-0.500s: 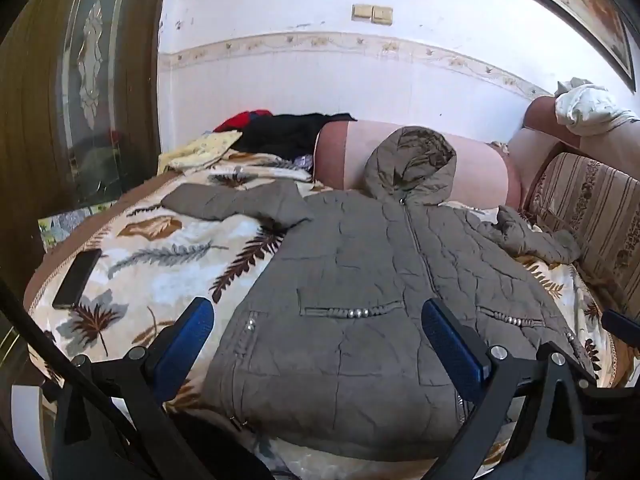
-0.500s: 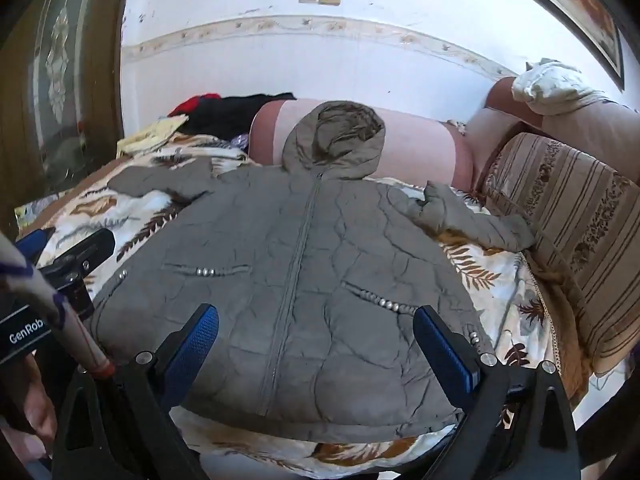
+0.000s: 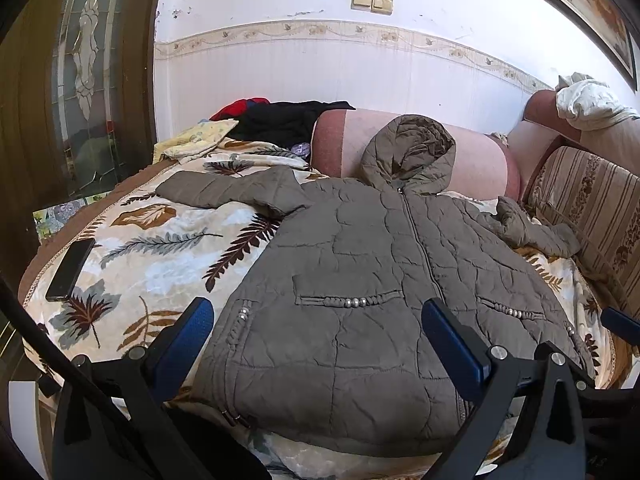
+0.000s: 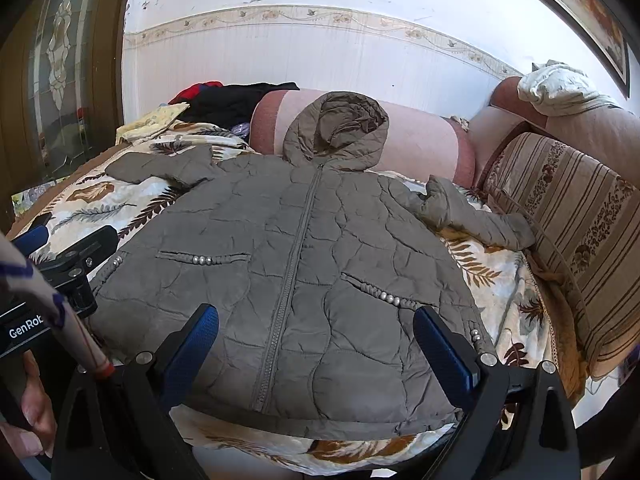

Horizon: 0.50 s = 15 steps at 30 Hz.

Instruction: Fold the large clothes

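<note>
A grey-brown quilted hooded jacket (image 3: 360, 300) lies flat, front up and zipped, on a leaf-print blanket (image 3: 160, 248). Its hood rests against a pink bolster (image 3: 476, 152). One sleeve stretches left, the other lies bunched at the right. It also shows in the right wrist view (image 4: 304, 272). My left gripper (image 3: 318, 340) is open and empty above the jacket's lower left hem. My right gripper (image 4: 316, 340) is open and empty above the hem near the zip. The left gripper's body (image 4: 80, 264) shows at the left of the right wrist view.
A black phone (image 3: 70, 268) lies on the blanket's left edge. Black and red clothes (image 3: 280, 120) and a yellow cloth (image 3: 196, 140) are piled at the back left. A striped cushion (image 4: 576, 232) lines the right side. A white cloth (image 4: 560, 88) sits on the couch arm.
</note>
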Available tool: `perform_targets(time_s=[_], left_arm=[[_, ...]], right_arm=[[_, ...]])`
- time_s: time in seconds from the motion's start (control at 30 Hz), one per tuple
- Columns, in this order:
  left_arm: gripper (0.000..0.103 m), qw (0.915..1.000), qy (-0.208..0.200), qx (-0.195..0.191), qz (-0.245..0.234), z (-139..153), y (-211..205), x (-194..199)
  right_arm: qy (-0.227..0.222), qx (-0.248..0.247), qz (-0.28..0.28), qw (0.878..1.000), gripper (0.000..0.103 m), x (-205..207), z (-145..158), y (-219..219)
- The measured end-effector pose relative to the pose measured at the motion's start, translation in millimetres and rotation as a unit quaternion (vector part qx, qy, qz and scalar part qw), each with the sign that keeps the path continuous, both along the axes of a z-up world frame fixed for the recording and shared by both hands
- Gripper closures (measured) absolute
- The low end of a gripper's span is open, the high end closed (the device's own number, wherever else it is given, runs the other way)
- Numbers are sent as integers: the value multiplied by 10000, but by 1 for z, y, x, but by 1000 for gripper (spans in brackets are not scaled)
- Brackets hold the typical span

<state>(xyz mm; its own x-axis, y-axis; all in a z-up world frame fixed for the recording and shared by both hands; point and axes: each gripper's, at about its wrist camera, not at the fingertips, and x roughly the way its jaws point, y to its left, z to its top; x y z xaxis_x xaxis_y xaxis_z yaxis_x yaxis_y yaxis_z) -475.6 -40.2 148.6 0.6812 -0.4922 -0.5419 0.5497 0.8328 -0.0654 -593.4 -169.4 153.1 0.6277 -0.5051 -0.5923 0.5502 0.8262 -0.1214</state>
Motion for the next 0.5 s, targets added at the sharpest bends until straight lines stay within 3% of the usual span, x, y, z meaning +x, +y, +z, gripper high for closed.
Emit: perform_targets(time_s=[0.33,0.5], left_arm=[[0,10000,-20,30,-58,-2,-1,-1],[0,10000,-3,40,-58,-4,0,-1]], right_arm=[[-36,-185,234,9995,3,-5,-5,-2],[263,-209,125,9994,3,2,-6,-4]])
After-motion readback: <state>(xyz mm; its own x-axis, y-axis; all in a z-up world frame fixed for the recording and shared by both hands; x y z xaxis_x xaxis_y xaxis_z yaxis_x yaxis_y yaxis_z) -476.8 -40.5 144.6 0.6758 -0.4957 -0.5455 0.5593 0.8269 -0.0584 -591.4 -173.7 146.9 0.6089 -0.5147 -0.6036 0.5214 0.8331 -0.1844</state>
